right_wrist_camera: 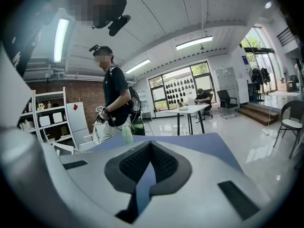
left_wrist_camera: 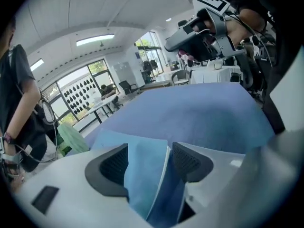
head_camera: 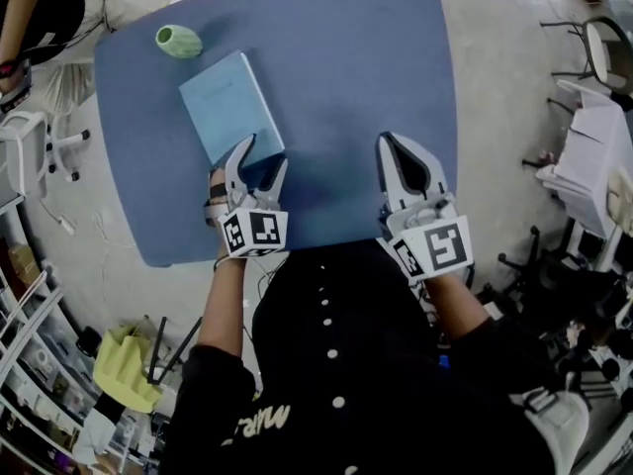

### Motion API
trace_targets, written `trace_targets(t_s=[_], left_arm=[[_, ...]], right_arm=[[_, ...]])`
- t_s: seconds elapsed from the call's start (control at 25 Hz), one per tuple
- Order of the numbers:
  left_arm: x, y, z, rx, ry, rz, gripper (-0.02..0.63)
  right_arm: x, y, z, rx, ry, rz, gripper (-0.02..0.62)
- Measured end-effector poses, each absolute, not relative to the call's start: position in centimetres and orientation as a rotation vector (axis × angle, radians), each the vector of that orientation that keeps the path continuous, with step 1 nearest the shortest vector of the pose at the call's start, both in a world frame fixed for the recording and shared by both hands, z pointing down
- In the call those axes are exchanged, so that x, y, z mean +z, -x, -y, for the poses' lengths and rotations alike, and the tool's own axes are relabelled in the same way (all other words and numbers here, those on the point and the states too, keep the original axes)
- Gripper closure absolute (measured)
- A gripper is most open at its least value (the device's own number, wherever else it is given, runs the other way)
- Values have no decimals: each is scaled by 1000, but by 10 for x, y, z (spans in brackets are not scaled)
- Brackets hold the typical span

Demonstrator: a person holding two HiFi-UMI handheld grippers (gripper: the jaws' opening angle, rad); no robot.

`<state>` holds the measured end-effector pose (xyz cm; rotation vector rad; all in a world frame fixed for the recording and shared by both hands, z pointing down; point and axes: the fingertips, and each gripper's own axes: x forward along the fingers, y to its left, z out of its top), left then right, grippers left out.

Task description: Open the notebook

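Observation:
A closed light-blue notebook (head_camera: 229, 107) lies on the left part of the blue table (head_camera: 346, 57), tilted a little. My left gripper (head_camera: 264, 154) is open at the notebook's near right corner. In the left gripper view the notebook (left_wrist_camera: 142, 175) and its page edge lie between the two pads, and neither pad presses on it; the gripper (left_wrist_camera: 149, 163) points down at the cover. My right gripper (head_camera: 389, 144) hovers over bare table to the right, shut with its tips together and nothing held. In its own view the right gripper (right_wrist_camera: 150, 146) shows only table behind its pads.
A green ribbed cup (head_camera: 179, 41) sits at the table's far left corner, beyond the notebook. A person (right_wrist_camera: 116, 103) stands past that corner. Shelves (head_camera: 30, 364) and clutter fill the floor at left; chairs (head_camera: 603, 47) and gear stand at right.

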<state>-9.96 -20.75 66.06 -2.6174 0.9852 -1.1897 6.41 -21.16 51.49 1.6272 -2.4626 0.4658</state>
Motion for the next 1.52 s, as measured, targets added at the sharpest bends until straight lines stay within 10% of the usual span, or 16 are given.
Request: trace_targets(t_s=[0.44,1.52], left_arm=[[673,83,202,-1123,2738,-980,558],[556,212,191,-189,2692,-2096,592]], right_arm=[[532,-71,217,509,-1616,2455,594],[492,-38,204,382,-1547,2517,594]])
